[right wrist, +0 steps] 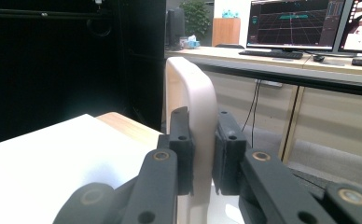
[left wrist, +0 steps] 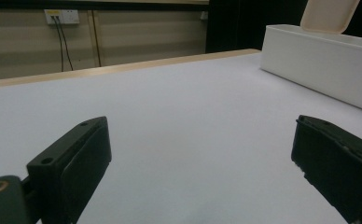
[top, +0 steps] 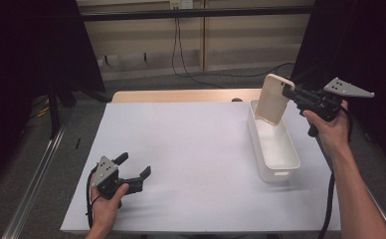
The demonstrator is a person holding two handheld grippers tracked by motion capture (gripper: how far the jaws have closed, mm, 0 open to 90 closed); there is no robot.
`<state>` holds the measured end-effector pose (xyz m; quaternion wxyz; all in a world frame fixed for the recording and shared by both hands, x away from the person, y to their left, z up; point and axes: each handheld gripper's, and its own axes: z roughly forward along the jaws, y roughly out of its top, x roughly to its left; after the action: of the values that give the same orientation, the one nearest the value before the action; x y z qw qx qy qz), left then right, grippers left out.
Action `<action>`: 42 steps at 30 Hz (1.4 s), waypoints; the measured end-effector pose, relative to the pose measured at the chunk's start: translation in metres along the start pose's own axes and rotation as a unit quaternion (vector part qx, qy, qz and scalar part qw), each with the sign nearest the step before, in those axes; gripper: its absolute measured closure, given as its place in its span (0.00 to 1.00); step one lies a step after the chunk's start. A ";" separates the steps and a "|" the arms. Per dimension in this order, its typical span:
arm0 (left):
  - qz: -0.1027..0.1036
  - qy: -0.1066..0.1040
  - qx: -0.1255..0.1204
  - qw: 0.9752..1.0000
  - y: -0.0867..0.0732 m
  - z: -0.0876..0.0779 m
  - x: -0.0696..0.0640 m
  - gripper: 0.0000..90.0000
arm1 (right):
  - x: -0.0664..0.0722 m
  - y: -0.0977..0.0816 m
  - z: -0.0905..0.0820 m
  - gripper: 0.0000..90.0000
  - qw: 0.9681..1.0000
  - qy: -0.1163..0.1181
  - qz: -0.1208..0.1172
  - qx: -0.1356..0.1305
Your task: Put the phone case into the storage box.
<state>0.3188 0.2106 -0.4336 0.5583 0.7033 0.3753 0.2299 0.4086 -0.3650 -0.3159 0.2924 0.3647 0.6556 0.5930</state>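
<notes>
A beige flat lid (top: 274, 99) with rounded corners hangs upright over the far end of a long white bin (top: 279, 164) at the table's right. My right gripper (top: 289, 94) is shut on the lid's edge; in the right gripper view the lid (right wrist: 195, 98) stands between the two black jaws, pressed on both sides. My left gripper (top: 134, 166) rests low at the table's front left, held in a hand, open with nothing between its fingers (left wrist: 76, 161). From there the bin (left wrist: 319, 60) and the lid's lower end (left wrist: 329, 14) appear at the far right.
A white sheet (top: 191, 149) covers the wooden table (top: 181, 95). Black curtains hang at both sides. Cables run down the back wall (top: 181, 45). A desk with monitors (right wrist: 291, 23) stands beyond the table in the right gripper view.
</notes>
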 end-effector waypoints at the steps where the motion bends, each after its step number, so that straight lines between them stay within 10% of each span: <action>1: 0.000 -0.001 0.000 1.000 0.000 0.000 0.000 0.05 | -0.001 -0.001 0.001 0.90 1.000 0.000 0.000 0.001; 42: -0.001 0.003 0.005 1.000 0.000 0.002 0.001 0.05 | -0.035 -0.045 0.046 0.90 0.999 -0.011 0.007 0.041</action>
<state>0.3204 0.2102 -0.4346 0.5535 0.7054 0.3787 0.2293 0.4600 -0.3695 -0.3677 0.2800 0.3873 0.6737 0.5637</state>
